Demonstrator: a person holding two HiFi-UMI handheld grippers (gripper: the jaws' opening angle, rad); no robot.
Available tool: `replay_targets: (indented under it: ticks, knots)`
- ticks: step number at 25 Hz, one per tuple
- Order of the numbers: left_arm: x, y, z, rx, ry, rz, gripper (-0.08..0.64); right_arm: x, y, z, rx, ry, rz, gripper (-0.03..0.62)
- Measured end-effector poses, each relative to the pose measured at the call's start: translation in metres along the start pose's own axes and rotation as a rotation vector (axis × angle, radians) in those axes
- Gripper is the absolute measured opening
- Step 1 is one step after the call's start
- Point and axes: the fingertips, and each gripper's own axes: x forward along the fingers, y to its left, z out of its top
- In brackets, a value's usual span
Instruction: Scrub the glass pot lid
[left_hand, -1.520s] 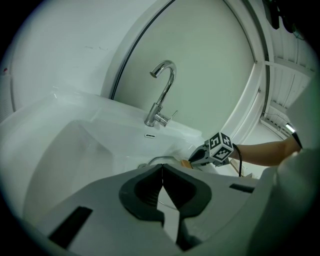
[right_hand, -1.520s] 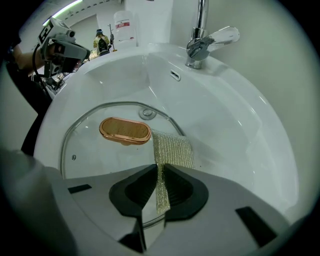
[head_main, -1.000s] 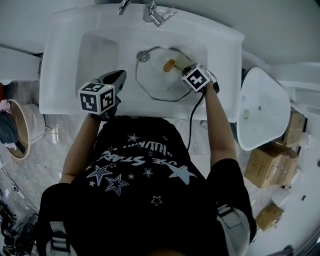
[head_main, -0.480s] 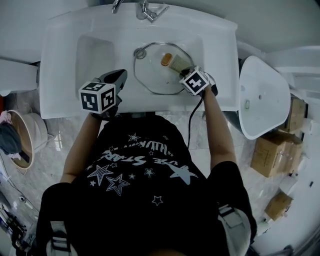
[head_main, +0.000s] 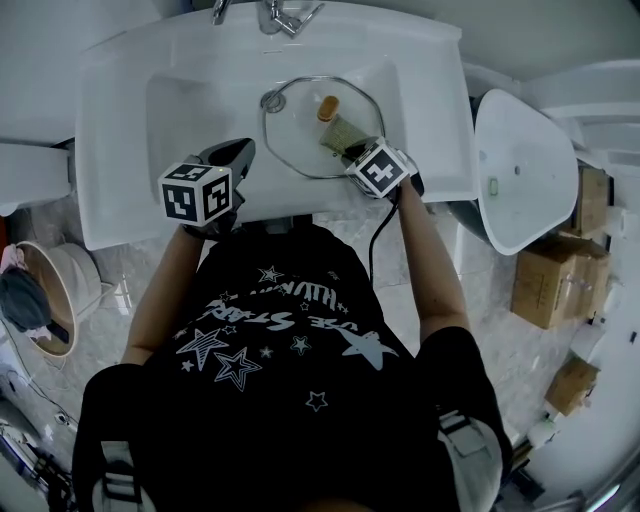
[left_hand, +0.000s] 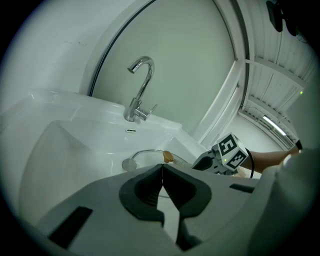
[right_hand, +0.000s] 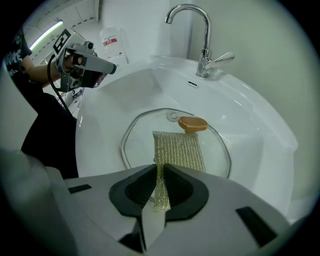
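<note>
Lying flat in the white ceramic basin, upper centre of the head view: round glass pot lid, steadied there for scrubbing. Right gripper is pinching a yellow-green mesh scouring cloth spread on it; left gripper, jaws together and empty, is hovering at left.

The scouring pad is gold-green mesh, the lid knob amber. The shirt is black with white stars.
</note>
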Motion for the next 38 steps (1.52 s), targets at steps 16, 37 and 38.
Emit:
replay_targets:
  ticks: [16, 37, 38]
  knots:
    - [-0.008, 0.016, -0.016, 0.102, 0.101, -0.120, 0.009, -0.008, 0.062, 0.053, 0.176, -0.153, 0.053, 0.052]
    - [-0.035, -0.027, -0.032, 0.110, 0.070, -0.094, 0.009, -0.114, 0.093, 0.072, 0.320, -0.634, -0.057, 0.049]
    - [-0.039, -0.033, -0.036, 0.112, 0.067, -0.097, 0.009, -0.117, 0.096, 0.069, 0.324, -0.640, -0.060, 0.049]
